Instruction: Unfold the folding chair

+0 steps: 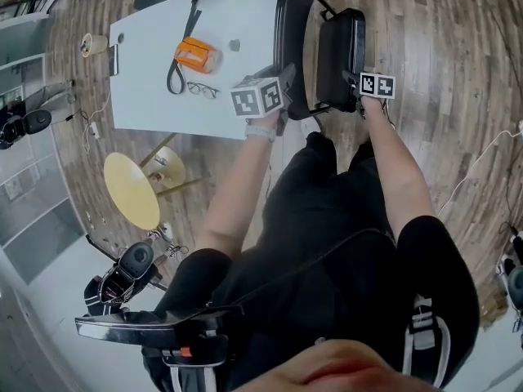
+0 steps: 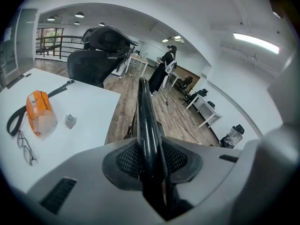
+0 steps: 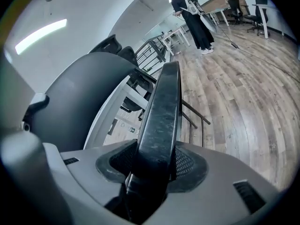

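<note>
The way left of the left claw [image 1: 286, 80] is blocked by the white table [image 1: 237, 15]; open floor [image 1: 445, 55] is seen right of the right claw [image 1: 356, 80].

Person: black short-slv top [image 1: 351, 300], black trousers [image 1: 323, 186], white band [image 1: 261, 133] on L wrist. L gripper [image 2: 150, 153] & R gripper [image 3: 154, 165]: grey shells, dark mesh pads. L cube [image 1: 257, 98], R cube [image 1: 377, 84]: white w/ black sq. markers.
</note>
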{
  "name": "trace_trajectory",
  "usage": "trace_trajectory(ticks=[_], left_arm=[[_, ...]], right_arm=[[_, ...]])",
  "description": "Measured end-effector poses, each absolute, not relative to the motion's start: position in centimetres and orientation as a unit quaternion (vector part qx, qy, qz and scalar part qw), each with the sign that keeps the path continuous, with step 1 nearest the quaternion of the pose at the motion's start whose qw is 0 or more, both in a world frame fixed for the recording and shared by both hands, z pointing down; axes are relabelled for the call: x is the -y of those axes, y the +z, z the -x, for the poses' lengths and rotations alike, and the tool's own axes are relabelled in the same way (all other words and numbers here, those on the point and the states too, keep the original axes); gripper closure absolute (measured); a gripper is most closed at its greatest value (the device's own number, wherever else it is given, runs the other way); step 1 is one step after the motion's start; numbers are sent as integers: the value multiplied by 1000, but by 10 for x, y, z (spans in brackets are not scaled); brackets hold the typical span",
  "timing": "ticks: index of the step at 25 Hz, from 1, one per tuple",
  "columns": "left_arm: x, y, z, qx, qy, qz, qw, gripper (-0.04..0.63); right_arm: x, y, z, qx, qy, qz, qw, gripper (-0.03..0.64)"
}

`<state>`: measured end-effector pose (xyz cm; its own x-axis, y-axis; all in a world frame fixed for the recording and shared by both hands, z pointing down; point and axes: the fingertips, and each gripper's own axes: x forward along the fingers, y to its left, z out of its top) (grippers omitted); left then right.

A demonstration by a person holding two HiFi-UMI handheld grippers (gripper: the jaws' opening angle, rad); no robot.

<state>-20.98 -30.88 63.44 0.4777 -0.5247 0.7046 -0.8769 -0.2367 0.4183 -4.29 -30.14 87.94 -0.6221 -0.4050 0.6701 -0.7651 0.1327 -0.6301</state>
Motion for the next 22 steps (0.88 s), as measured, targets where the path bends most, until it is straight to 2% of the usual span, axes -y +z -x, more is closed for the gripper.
trace_trajectory(ticks=[15,22], left_arm=[[297,660,140,465,215,-759,401,495],[295,684,143,457,208,-762,409,491]], right_arm=[[276,946,-100,750,588,-289,89,416],[269,985,-152,757,611,-230,40,416]])
